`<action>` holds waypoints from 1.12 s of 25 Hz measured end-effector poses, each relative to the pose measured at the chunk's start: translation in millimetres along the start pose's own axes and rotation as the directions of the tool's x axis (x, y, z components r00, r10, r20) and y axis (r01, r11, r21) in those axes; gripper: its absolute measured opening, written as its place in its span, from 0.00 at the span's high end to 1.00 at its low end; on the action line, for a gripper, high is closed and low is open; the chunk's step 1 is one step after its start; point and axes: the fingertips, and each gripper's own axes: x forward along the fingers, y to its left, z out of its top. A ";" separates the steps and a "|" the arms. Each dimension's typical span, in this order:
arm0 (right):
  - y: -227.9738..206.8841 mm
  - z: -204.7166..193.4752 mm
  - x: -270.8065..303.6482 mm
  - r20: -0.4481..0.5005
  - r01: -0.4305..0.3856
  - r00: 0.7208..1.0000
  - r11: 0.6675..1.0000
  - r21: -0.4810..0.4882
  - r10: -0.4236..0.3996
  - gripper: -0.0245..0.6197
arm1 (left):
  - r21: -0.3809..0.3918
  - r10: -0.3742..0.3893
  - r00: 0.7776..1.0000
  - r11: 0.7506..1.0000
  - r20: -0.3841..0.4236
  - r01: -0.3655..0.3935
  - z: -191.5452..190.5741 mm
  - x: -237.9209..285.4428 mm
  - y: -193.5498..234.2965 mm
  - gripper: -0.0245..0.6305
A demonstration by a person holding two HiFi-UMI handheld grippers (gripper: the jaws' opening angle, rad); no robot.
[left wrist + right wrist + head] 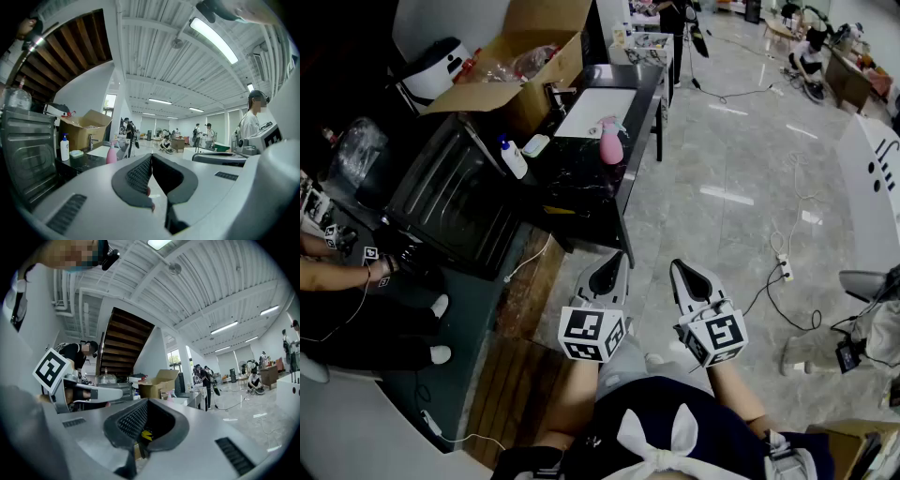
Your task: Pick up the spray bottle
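Showing a smooth pink plastic spray bottle (611, 142), bell-shaped with a pale trigger head, upright on a glossy black marbled counter (581, 192), well ahead of both claws. Shows also a white pump bottle (513, 157) with a blue cap nearby, a brown cardboard box (525, 56) behind, and a black oven (455, 202) alongside. Leaves bottle print too small to read. Has the left claw (614, 259) and right claw (680, 265) fully closed, ridged dark pads together, empty, above polished grey floor (731, 169).
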 end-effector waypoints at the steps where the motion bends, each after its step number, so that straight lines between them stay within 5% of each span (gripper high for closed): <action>1: -2.0 -0.7 1.9 0.001 0.004 1.000 1.000 0.003 -0.004 0.93 | -0.003 -0.003 1.000 1.000 -0.006 0.003 -1.7 3.1 1.5 0.92; 28: -83.8 -10.9 191.3 -0.090 0.056 0.995 0.997 0.052 -0.051 0.93 | -0.066 -0.063 0.997 0.996 -0.035 0.061 23.8 175.5 141.2 0.92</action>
